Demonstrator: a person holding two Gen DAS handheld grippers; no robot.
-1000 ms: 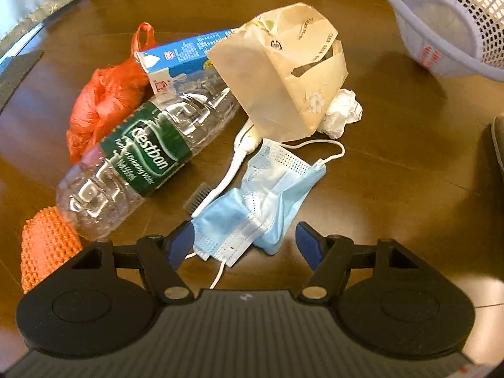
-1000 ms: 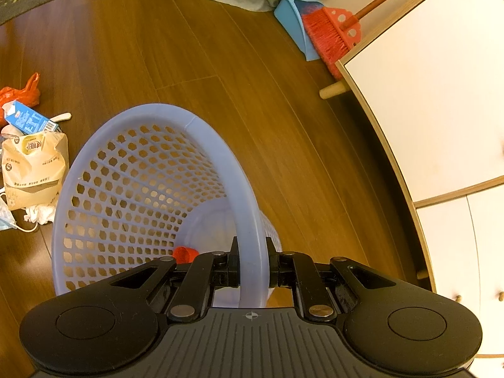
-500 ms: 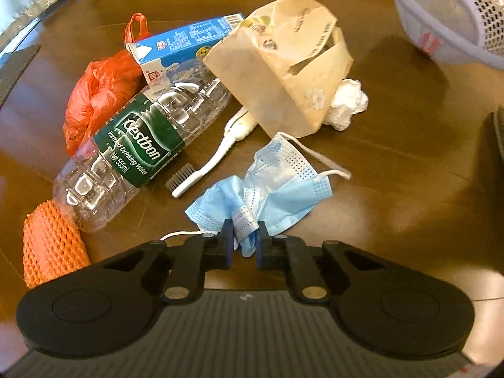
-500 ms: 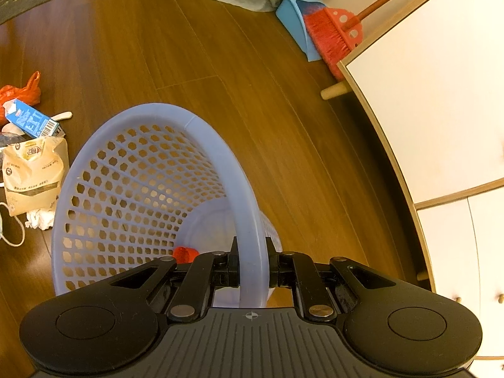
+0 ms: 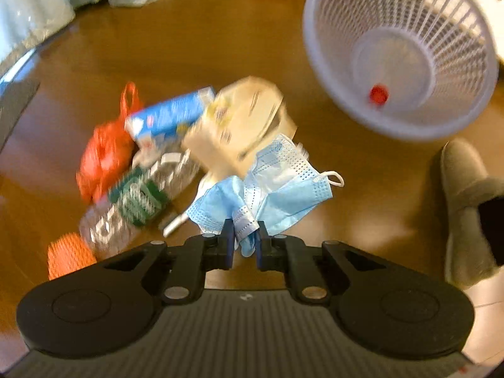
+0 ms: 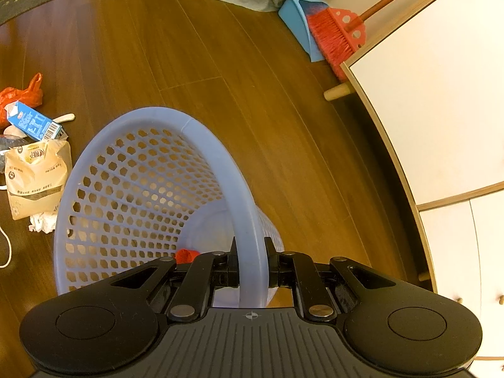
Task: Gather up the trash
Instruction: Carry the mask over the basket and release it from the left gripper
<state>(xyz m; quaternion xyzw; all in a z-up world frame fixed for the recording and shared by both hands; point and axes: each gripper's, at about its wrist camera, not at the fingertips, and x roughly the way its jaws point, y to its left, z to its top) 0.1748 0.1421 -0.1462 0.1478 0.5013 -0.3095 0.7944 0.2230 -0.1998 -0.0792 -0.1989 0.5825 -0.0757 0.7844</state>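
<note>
The mask (image 5: 271, 186) is coming up off the floor since half a second ago, bunched in the clamped left gripper (image 5: 245, 242). From there the basket (image 5: 441, 126) is sitting up and to the right. Right view: right gripper (image 6: 252, 261) is pinching the basket rim, mouth tilted toward the pile.

Bare wood floor (image 5: 362, 170) open between trash pile and basket (image 5: 318, 63). Paper bag (image 5: 239, 126) crowds the pile's near side; grey slipper (image 5: 466, 195) blocks right.
</note>
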